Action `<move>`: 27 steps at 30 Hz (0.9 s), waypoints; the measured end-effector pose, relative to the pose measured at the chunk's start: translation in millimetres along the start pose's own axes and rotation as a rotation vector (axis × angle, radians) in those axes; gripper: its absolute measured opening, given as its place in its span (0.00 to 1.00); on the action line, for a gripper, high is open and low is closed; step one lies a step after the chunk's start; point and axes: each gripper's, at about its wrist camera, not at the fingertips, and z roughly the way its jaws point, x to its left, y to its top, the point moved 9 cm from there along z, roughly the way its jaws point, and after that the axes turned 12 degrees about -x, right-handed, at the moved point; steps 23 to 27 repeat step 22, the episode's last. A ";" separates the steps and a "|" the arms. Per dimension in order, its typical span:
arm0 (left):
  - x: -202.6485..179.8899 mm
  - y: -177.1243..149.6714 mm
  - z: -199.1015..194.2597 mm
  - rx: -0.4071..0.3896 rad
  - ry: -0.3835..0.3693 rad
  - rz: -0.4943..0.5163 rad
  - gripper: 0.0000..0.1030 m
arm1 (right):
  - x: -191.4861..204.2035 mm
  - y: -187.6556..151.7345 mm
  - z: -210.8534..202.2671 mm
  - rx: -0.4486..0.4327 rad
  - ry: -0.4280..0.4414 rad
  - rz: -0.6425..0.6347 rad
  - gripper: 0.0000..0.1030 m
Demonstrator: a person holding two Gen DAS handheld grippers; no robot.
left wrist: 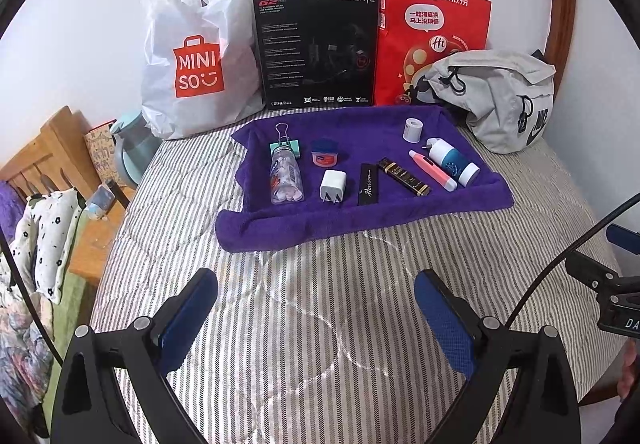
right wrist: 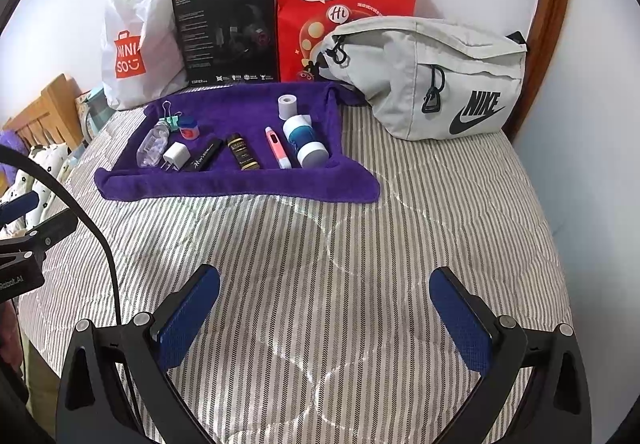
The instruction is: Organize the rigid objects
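Note:
A purple towel (left wrist: 304,219) (right wrist: 240,187) lies on the striped bed with several small items on it: a clear pill bottle (left wrist: 286,179) (right wrist: 151,143), a green binder clip (left wrist: 289,144), a small red jar (left wrist: 325,157), a white charger plug (left wrist: 333,185) (right wrist: 175,155), a black stick (left wrist: 368,184), a black-gold tube (left wrist: 404,176) (right wrist: 242,151), a pink pen (left wrist: 432,170) (right wrist: 276,147), a white-teal bottle (left wrist: 452,160) (right wrist: 305,141) and a white roll (left wrist: 413,129) (right wrist: 289,107). My left gripper (left wrist: 316,324) and right gripper (right wrist: 326,324) hover open and empty above the bedspread, well short of the towel.
A grey Nike pouch (left wrist: 504,99) (right wrist: 432,75) lies right of the towel. Against the wall stand a white Miniso bag (left wrist: 196,63), a black headset box (left wrist: 316,47) and a red paper bag (left wrist: 432,35). A wooden bedside stand (left wrist: 60,163) and pillows sit left.

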 end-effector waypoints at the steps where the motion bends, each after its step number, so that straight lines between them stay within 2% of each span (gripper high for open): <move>1: -0.3 0.1 0.1 0.000 0.000 0.000 0.97 | -0.2 0.0 0.0 0.000 0.000 0.000 1.00; 27: -0.2 0.0 1.1 -0.011 -0.011 0.005 1.00 | 1.9 -2.4 3.5 0.013 0.003 -0.008 1.00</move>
